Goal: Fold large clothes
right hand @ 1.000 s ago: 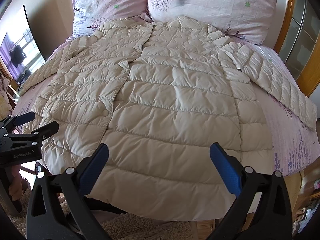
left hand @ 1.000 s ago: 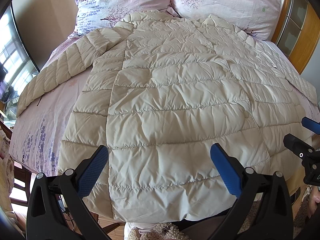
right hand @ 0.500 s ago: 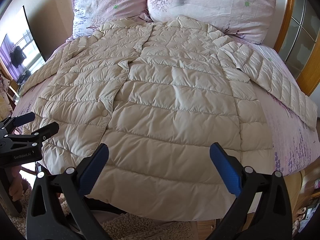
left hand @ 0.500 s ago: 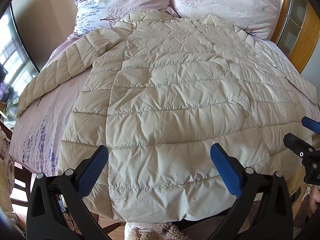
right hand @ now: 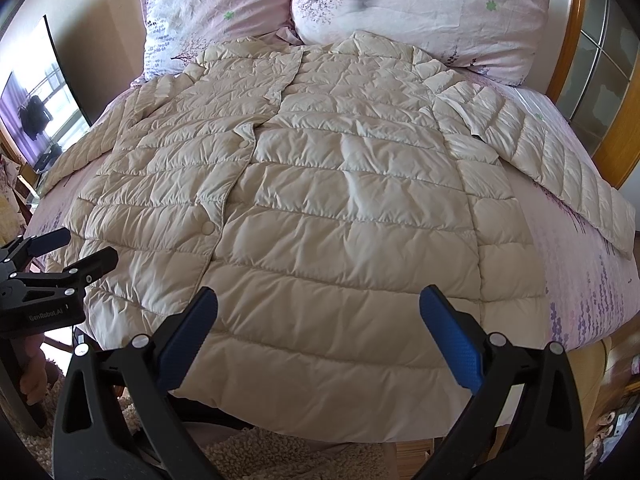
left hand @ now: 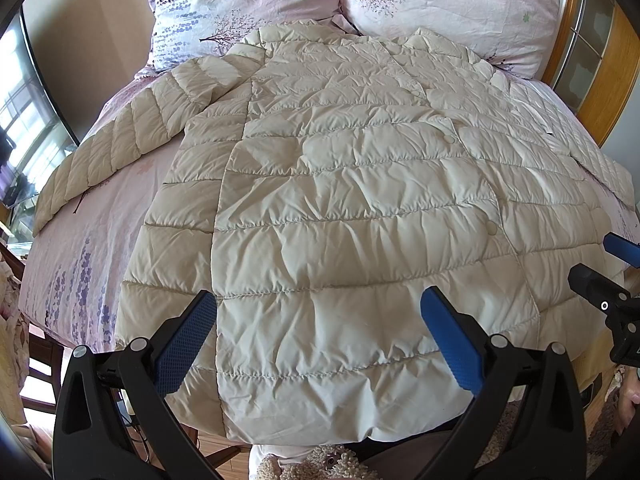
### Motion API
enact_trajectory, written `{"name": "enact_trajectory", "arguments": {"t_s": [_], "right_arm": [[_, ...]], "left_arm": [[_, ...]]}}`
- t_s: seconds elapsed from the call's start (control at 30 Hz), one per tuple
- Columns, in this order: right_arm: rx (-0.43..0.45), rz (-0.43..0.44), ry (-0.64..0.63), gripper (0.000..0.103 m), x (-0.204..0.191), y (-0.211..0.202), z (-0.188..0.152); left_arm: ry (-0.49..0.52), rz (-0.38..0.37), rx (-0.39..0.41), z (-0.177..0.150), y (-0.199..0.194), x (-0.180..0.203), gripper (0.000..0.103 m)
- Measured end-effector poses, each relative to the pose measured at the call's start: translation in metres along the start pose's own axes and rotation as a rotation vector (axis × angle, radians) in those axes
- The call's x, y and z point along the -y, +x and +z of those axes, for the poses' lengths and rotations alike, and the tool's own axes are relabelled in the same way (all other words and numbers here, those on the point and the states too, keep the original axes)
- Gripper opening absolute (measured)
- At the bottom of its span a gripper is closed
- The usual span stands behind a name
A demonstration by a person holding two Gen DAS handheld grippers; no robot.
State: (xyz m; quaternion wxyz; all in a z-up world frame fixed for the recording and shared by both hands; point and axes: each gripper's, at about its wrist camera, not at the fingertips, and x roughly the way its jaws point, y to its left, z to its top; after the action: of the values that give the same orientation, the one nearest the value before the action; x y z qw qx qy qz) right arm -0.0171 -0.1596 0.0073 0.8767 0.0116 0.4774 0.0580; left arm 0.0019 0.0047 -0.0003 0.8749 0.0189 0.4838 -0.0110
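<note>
We judge the folding not yet begun: the coat lies face up and fully spread on the bed, collar at the two pillows, hem hanging over the near edge, front closed along the row of snap buttons.

Left gripper and right gripper: both wide open, nothing between the blue pads, both above the hem and not touching the fabric. Each gripper shows at the edge of the other's view, so they stand side by side.

Both sleeves stick out sideways on the sheet: left sleeve and right sleeve, angled away from the body.

Probable next move: bring a sleeve in across the chest, or lift the hem toward the collar. Either way each gripper has to come down and close on an edge or cuff.

Material: cream quilted shell, puffy horizontal channels, slight sheen, finely wrinkled. We expect it to be slippery and springy, so a pinch should take in a full seam rather than loose shell.
</note>
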Motion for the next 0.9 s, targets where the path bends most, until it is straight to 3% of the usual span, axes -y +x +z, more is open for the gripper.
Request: {"name": "enact_trajectory", "arguments": {"t_s": [0.63, 0.9], "right_arm": [[0.0, 0.014, 0.024, 0.101, 0.003, 0.002, 0.003], [0.009, 0.033, 0.09, 0.101, 0.019, 0.008, 0.012]], "left_arm": [[0.001, 0.002, 0.001, 0.0, 0.0, 0.0, 0.102], [0.009, 0.031, 0.024, 0.01, 0.001, 0.001, 0.102]]}}
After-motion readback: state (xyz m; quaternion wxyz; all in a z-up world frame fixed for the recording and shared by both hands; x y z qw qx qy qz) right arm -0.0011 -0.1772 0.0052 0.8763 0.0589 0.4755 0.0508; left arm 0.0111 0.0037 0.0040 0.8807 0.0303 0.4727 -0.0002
